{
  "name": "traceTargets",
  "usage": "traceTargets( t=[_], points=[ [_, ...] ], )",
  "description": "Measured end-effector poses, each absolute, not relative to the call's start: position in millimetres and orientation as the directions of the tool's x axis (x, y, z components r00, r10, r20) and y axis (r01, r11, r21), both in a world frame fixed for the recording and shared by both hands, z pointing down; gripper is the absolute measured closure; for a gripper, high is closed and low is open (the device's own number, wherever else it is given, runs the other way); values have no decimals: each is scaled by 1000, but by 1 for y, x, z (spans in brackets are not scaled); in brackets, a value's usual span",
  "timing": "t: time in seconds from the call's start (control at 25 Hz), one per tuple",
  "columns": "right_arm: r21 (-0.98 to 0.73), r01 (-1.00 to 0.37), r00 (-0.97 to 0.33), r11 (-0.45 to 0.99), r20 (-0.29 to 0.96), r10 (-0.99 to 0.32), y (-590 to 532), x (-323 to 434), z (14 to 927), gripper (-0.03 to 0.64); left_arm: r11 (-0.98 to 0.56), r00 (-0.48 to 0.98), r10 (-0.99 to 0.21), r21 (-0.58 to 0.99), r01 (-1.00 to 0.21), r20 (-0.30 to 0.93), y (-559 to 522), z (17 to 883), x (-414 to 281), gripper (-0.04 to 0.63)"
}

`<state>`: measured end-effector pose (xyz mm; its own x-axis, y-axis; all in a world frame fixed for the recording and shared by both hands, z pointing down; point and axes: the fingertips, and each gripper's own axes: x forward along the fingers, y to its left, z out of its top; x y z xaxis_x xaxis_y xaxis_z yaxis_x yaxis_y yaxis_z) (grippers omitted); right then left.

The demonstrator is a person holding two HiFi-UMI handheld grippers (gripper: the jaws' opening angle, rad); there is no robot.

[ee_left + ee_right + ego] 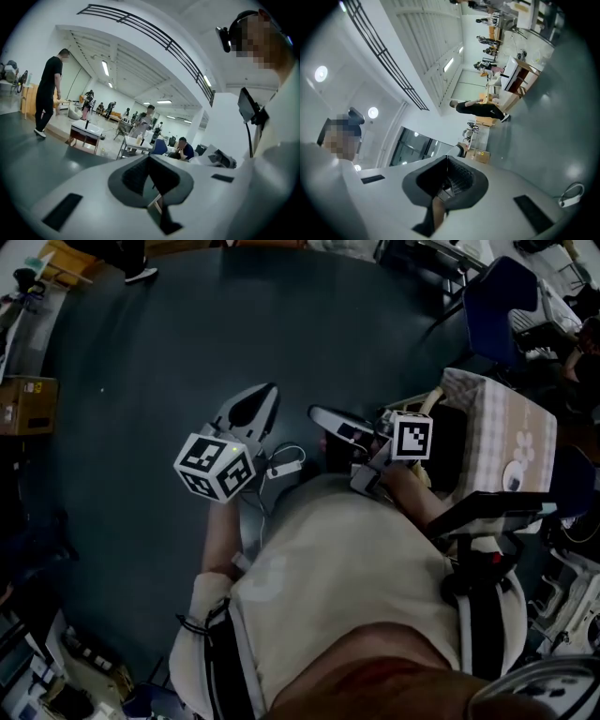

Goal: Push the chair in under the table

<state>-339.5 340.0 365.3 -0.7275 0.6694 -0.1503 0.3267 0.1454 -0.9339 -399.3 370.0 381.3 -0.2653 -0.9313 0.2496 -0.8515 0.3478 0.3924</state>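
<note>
Showing left gripper (149,164) | right gripper (447,168) | ribbed black jaws together

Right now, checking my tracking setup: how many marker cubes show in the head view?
2. One marker cube rides the left gripper, left of centre above the dark floor; the other rides the right gripper, beside the checked cloth. None looks hidden.
</note>
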Motion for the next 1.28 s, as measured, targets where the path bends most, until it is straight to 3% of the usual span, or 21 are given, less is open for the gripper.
traceTargets(
  t=[0.2, 0.52, 0.8, 1.28],
  points=[
    [-907, 349, -683, 236, -74, 726, 309, -369, 378, 604, 434, -352, -898, 394, -810, 265, 343, 385, -432, 588],
    [-802, 411, -672, 433, 55, 739, 242, -416, 385, 604, 443, -340, -881, 318, -838, 330, 272, 375, -471, 588],
    [-807, 390, -691, 443, 62, 721, 147, -466, 402, 604, 440, -324, -872, 297, -847, 367, 183, 382, -520, 588],
    [-814, 367, -719, 451, 58, 692, 142, -488, 390, 604, 414, -312, -883, 268, -870, 350, 186, 367, -546, 588]
  ],
)
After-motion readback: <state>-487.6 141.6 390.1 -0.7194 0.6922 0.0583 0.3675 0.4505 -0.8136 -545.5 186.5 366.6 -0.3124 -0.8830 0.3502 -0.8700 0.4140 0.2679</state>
